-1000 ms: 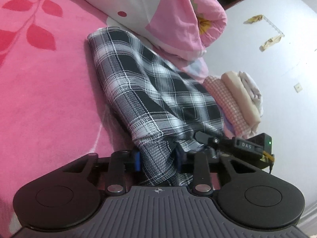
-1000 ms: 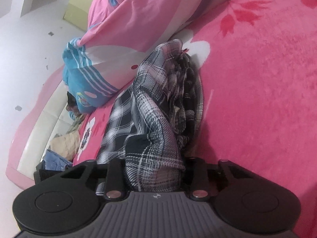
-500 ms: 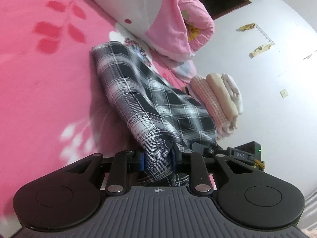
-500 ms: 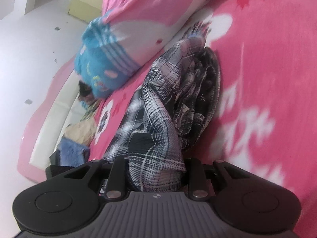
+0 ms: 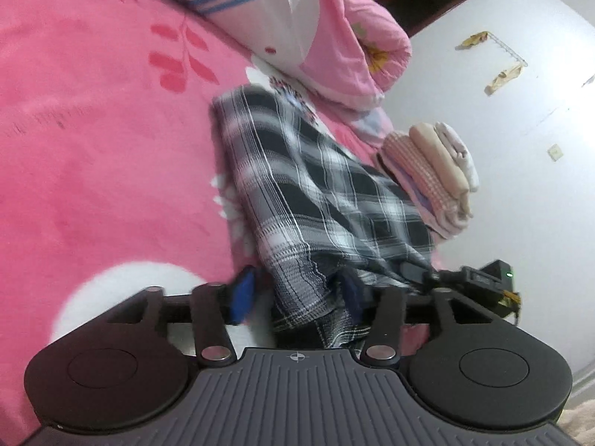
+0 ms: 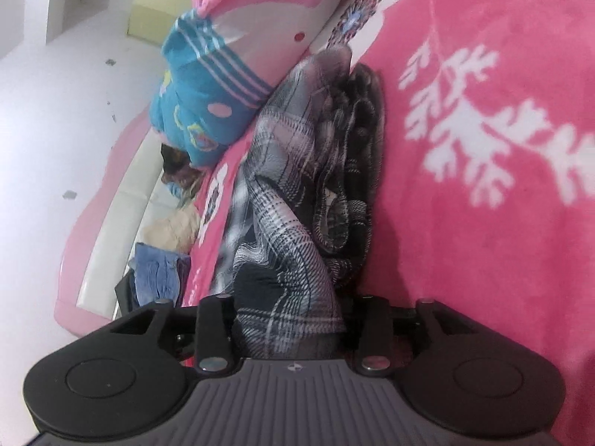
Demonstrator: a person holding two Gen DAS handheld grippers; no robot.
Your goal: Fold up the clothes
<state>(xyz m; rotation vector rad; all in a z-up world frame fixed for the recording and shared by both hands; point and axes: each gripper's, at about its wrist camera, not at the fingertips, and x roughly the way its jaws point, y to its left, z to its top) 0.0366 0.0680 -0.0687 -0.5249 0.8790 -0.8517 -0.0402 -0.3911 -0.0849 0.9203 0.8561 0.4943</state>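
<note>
Plaid cloth [image 5: 316, 200], black and white, lies stretched across the pink blanket [image 5: 93, 148] on a bed, with its far end beside a large pink, white and blue pillow [image 5: 297, 26]. The left gripper [image 5: 297, 293] has its 2 blue pads spread apart; the near end of the cloth hangs between them, with a visible gap at the left pad [image 5: 241, 295], so it looks released rather than pinched. In the right wrist view the right gripper [image 6: 290, 319] has the bunched end of the plaid cloth [image 6: 297, 223] packed between its 2 fingers, gripped tight. From there the cloth runs away in thick folds along the blanket [image 6: 483, 223]. A stack of folded clothes [image 5: 431, 174] sits near the bed's edge, just beyond the cloth. The other gripper's black body [image 5: 479, 278] shows at the right of the left wrist view.
</note>
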